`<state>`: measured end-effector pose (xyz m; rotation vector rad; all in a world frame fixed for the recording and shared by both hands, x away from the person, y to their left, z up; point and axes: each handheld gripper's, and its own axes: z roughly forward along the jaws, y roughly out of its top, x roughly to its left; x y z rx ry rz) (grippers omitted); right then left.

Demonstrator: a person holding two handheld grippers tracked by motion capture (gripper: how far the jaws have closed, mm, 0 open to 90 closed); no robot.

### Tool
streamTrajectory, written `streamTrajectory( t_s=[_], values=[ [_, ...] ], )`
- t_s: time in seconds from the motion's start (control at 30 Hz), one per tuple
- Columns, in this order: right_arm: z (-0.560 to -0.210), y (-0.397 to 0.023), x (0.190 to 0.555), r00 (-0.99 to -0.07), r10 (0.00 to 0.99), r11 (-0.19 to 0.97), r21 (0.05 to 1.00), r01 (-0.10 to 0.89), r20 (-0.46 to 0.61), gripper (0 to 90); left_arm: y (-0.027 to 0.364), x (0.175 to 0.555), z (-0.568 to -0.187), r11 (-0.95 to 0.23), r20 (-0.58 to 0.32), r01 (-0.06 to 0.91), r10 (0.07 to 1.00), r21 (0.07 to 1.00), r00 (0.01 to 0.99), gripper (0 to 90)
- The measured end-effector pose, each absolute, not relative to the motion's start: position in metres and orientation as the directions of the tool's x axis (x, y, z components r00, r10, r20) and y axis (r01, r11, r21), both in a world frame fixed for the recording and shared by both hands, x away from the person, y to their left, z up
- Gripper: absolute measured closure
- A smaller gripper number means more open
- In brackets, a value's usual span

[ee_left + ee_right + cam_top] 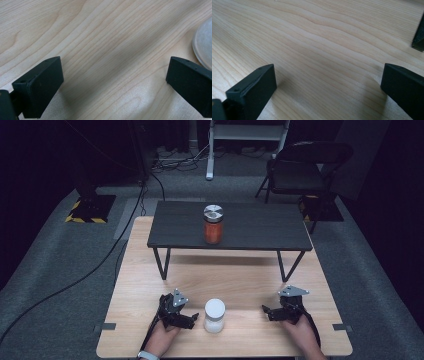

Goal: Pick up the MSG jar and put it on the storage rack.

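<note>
From above, I see my left gripper [192,319] resting on the pale wooden table [150,270] just beside the small white-lidded frosted jar [214,315], placed for a grab; my right gripper [266,310] waits well apart. The left gripper view shows jaws spread wide, empty, the jar's edge [203,43] near one. The right gripper view shows jaws equally wide over bare wood.

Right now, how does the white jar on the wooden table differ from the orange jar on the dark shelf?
The white jar looks pale all over with a white lid; the orange jar has orange contents and a shiny metal lid. The white jar stands low on the wooden table, between the hand-held grippers; the orange jar stands higher, on the dark shelf, farther away. Both are upright and closed.
</note>
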<state>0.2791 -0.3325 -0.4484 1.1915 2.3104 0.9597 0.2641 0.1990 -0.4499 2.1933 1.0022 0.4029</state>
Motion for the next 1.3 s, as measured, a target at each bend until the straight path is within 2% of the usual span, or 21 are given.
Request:
streamTrajectory(
  t_s=[0.8,1.3],
  values=[
    [-0.449,-0.332,0.275,-0.577,0.817,0.402,0.727,0.557,-0.009,1.6,0.201,0.263,-0.450,-0.469,-0.001,0.546,0.758,0.694,0.653,0.9],
    [-0.445,-0.340,0.234,-0.628,0.777,0.282,0.918,0.280,-0.046,1.6,0.201,0.263,-0.450,-0.468,-0.001,0.546,0.758,0.695,0.652,0.9]
  ],
)
